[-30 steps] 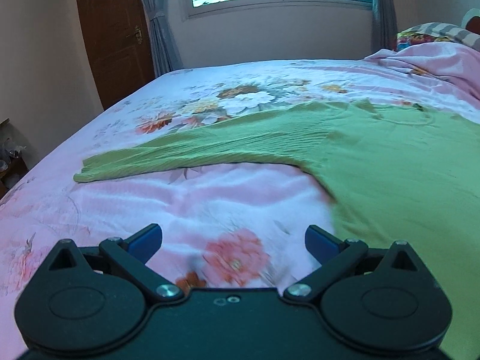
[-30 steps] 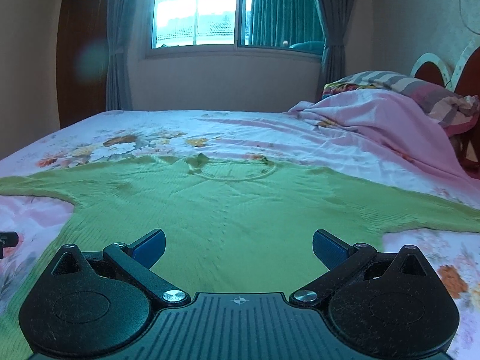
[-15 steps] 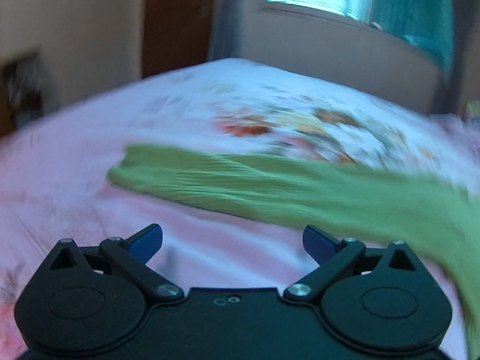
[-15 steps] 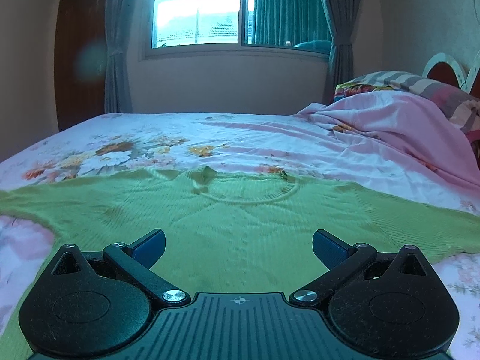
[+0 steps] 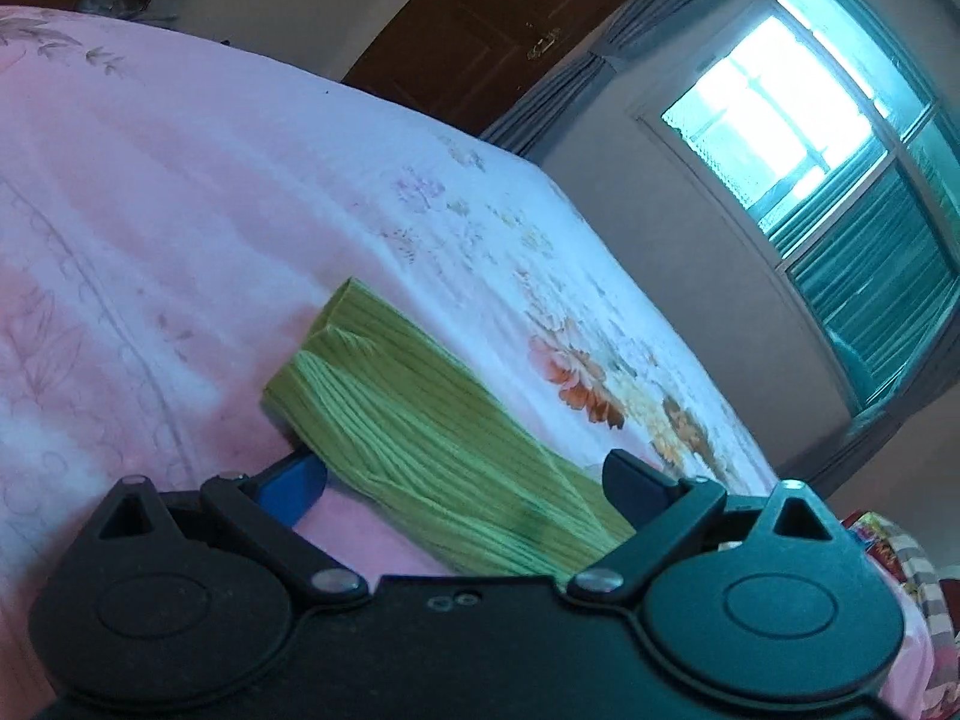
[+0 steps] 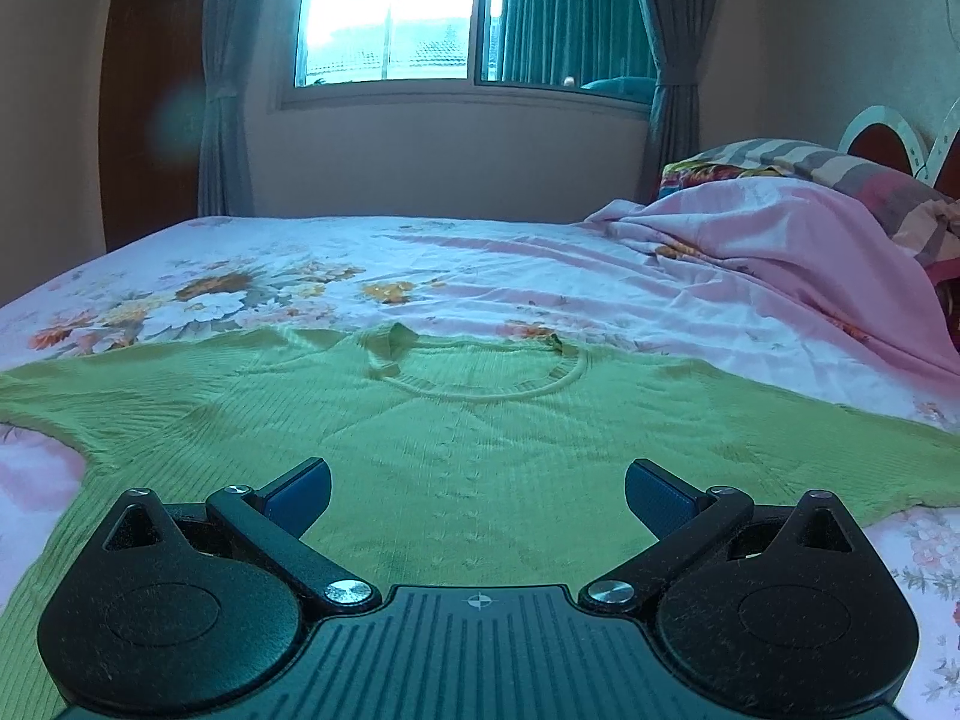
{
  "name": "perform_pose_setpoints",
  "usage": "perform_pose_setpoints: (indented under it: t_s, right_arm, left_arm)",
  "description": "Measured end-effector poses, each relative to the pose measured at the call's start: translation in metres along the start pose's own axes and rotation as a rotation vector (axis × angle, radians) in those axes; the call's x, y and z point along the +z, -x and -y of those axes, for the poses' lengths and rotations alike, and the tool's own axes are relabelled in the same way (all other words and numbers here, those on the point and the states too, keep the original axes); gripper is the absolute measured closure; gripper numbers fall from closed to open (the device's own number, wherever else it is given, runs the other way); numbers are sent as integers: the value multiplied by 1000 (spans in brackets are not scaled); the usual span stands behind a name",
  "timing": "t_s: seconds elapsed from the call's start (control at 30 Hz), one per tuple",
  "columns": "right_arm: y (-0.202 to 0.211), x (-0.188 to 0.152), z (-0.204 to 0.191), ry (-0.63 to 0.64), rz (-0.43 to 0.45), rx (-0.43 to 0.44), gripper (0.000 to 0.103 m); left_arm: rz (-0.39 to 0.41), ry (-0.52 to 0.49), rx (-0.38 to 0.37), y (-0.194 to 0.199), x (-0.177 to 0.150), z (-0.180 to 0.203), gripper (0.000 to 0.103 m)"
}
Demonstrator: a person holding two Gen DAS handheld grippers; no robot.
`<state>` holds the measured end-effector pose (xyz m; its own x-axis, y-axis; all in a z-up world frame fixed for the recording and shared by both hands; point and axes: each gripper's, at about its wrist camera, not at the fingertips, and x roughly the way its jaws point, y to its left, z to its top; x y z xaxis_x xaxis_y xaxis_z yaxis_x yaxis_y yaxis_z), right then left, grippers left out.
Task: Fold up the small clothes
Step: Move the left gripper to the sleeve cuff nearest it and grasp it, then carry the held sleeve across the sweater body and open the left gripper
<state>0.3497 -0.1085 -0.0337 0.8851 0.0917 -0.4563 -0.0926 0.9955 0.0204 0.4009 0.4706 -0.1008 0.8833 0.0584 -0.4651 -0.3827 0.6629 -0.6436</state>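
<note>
Green sweater [image 6: 456,450] spread flat on bed [image 6: 480,276]. Left gripper [image 5: 465,480] tilted, wide open around sleeve cuff [image 5: 384,396], unclamped. Right gripper [image 6: 477,495] wide open, empty, over sweater's body.

We find the flat pink floral bedsheet [image 6: 480,276] bare between the spread green ribbed knit sweater [image 6: 468,450] and the far bed edge; a gripper could pass there. On the right, a rumpled pink blanket heap [image 6: 798,264] and a striped pillow [image 6: 828,165] block the way toward the headboard. In the left wrist view, open sheet [image 5: 150,210] lies beyond the ribbed green sleeve cuff [image 5: 360,360], clear up to the bed edge.
</note>
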Motion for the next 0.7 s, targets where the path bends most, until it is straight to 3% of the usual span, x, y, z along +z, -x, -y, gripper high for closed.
perform_pose_setpoints:
  t_s: [0.13,0.17,0.2,0.23,0.3,0.4,0.5,0.53,0.6,0.7]
  right_arm:
    - [7,3,1,0,12,-1,0]
    - [8,3,1,-2,16,0,0]
    - [10,4,1,-1,18,-1,0]
    - [11,4,1,1,18,-3,0]
    - [13,5,1,3,21,-5,0]
    - [16,7,1,4,26,-4,0]
    - [17,7,2,5,29,-8,0]
    - [17,7,3,3,26,-9,0]
    - [15,7,8,-6,17,-16,0]
    - [14,8,21,-28,13,-38,0]
  left_arm:
    - [11,-13,-8,4,-2,-2,10]
    - [10,-18,3,5,-3,-1,16]
    - [13,-23,14,6,-3,-1,55]
    - [-3,-15,38,3,-1,-1,101]
    - [-45,-5,88,-2,0,-5,96]
    - [-21,48,44,0,-1,-12,87]
    - [-6,92,26,1,-1,-20,86]
    - [-5,103,11,1,-1,-23,87]
    - [-9,81,35,2,0,-25,101]
    - [75,14,8,24,0,-7,101]
